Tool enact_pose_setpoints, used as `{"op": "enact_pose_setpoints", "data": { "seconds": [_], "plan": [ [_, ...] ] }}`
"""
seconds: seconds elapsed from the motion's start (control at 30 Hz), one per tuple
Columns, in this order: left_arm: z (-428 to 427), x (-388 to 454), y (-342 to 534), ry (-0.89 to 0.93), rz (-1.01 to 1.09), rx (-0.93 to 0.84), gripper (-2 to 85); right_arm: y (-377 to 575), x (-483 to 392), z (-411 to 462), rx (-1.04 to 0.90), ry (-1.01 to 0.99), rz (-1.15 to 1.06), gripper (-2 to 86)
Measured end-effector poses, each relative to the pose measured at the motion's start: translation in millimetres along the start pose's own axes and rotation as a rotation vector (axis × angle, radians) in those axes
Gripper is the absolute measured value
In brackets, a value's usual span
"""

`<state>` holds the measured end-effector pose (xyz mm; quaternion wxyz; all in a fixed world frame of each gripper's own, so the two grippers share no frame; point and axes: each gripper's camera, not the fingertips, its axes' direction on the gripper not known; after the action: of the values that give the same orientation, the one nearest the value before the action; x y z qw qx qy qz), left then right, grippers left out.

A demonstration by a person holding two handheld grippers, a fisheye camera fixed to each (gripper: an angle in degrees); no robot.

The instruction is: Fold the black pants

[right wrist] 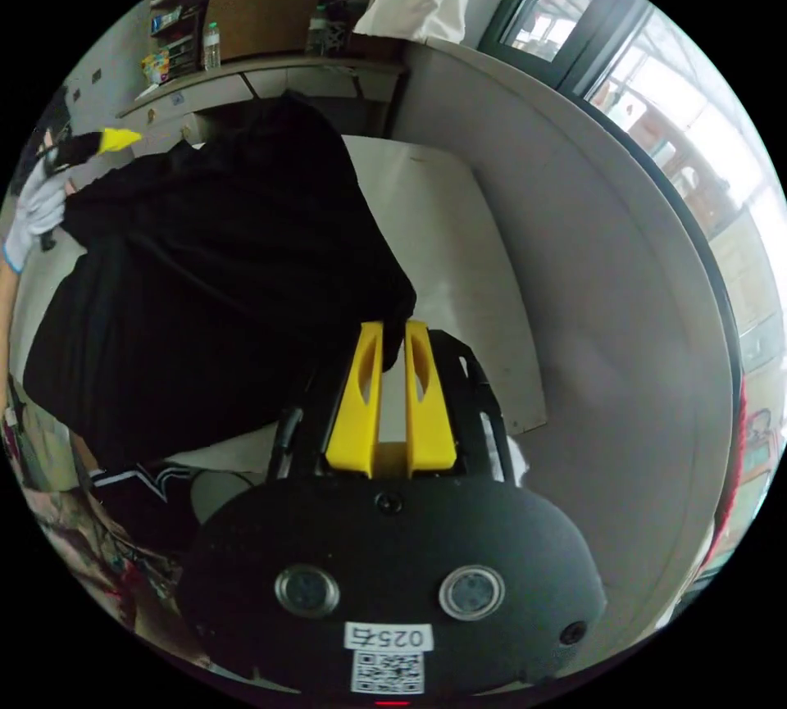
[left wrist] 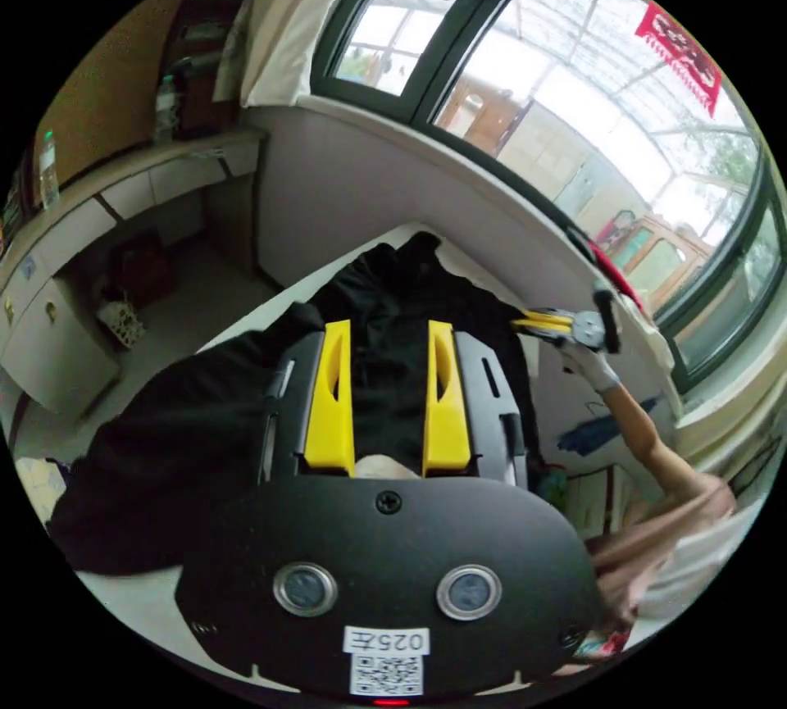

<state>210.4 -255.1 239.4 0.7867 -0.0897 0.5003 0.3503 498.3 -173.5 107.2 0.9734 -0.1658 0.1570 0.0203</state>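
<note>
The black pants (left wrist: 385, 307) lie bunched on a white table (left wrist: 246, 324), one part raised. My left gripper (left wrist: 387, 332) has its yellow jaws wide apart, and black fabric shows between and beyond them. My right gripper (right wrist: 395, 332) is shut on an edge of the pants (right wrist: 229, 250) and holds that edge above the table (right wrist: 443, 234). The left gripper view shows the right gripper (left wrist: 533, 324) at the far side of the pants, held by a gloved hand (left wrist: 592, 365). Seen from the right gripper view, the left gripper (right wrist: 119, 139) sits at the pants' other end.
A grey wall (left wrist: 369, 184) under a large window (left wrist: 574, 111) runs close along the table's far side. A counter with cabinets (left wrist: 98, 209) stands across the floor, with a basket (left wrist: 121, 320) below. The person's arm (left wrist: 656, 447) reaches over the table.
</note>
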Motion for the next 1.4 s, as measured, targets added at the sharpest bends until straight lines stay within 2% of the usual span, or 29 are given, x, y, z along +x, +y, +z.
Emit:
{"op": "enact_pose_setpoints", "data": {
  "seconds": [0.03,0.1,0.23,0.3,0.37,0.4,0.47,0.53,0.57,0.7,0.83,0.9,1.03,1.07,1.2,1.3,1.4],
  "plan": [
    [-21.9,6.8,19.7,-0.005,0.012,0.033,9.8,-0.3,-0.2,-1.8,-0.001,0.011,0.008,6.4],
    [-101.9,40.7,116.0,-0.054,0.036,0.178,9.8,7.7,1.0,-24.1,0.056,0.049,0.086,8.2],
    [-172.7,96.1,288.9,-0.233,-0.032,0.388,9.9,42.5,-15.5,-81.3,0.232,-0.009,0.107,11.1],
    [-180.3,123.5,392.3,-0.392,-0.118,0.455,10.0,62.1,-32.5,-110.7,0.315,-0.218,0.042,12.5],
    [-173.0,136.4,453.6,-0.495,-0.177,0.454,10.6,72.5,-51.3,-125.7,0.391,-0.419,-0.033,13.3],
    [-168.4,145.5,486.1,-0.528,-0.177,0.479,11.3,76.4,-69.9,-133.0,0.439,-0.557,-0.112,13.9],
    [-165.2,157.9,518.4,-0.545,-0.199,0.52,13.3,77.8,-107.2,-141.6,0.493,-0.691,-0.252,15.5],
    [-164.0,167.2,532.2,-0.531,-0.175,0.541,13.1,73.0,-154.9,-147.8,0.508,-0.75,-0.424,16.4],
    [-162.5,177.6,536.6,-0.595,-0.143,0.559,13.9,67.5,-187.3,-149.6,0.511,-0.778,-0.523,16.4],
    [-144.2,175.7,548.1,-0.624,-0.125,0.466,15.9,40.4,-299.0,-150.2,0.365,-0.957,-0.85,16.2],
    [-130.9,159.6,550.2,-0.63,-0.092,0.344,15.4,32.1,-373.0,-155.3,0.281,-0.856,-1.086,16.1],
    [-126.4,145.5,547.5,-0.6,-0.094,0.258,12.5,24.9,-402.0,-153.8,0.2,-0.777,-1.192,14.9],
    [-119.9,134.3,548.0,-0.567,-0.09,0.148,4.8,6.1,-419.9,-142.5,0.083,-0.702,-1.262,13.9],
    [-121.1,131.9,550.0,-0.537,-0.112,0.15,0.9,-1.7,-424.3,-136.0,0.037,-0.683,-1.274,13.7],
    [-132.4,146.4,562.4,-0.55,-0.176,0.211,-0.6,-5.5,-439.8,-115.3,-0.058,-0.594,-1.342,10.5],
    [-150.2,172.4,577.2,-0.609,-0.242,0.313,-0.8,10.9,-437.5,-121.6,-0.034,-0.586,-1.405,3.0],
    [-175.2,212.7,589.7,-0.703,-0.318,0.455,-0.9,26.1,-431.1,-129.3,0.054,-0.536,-1.425,-0.1]
  ]
}}
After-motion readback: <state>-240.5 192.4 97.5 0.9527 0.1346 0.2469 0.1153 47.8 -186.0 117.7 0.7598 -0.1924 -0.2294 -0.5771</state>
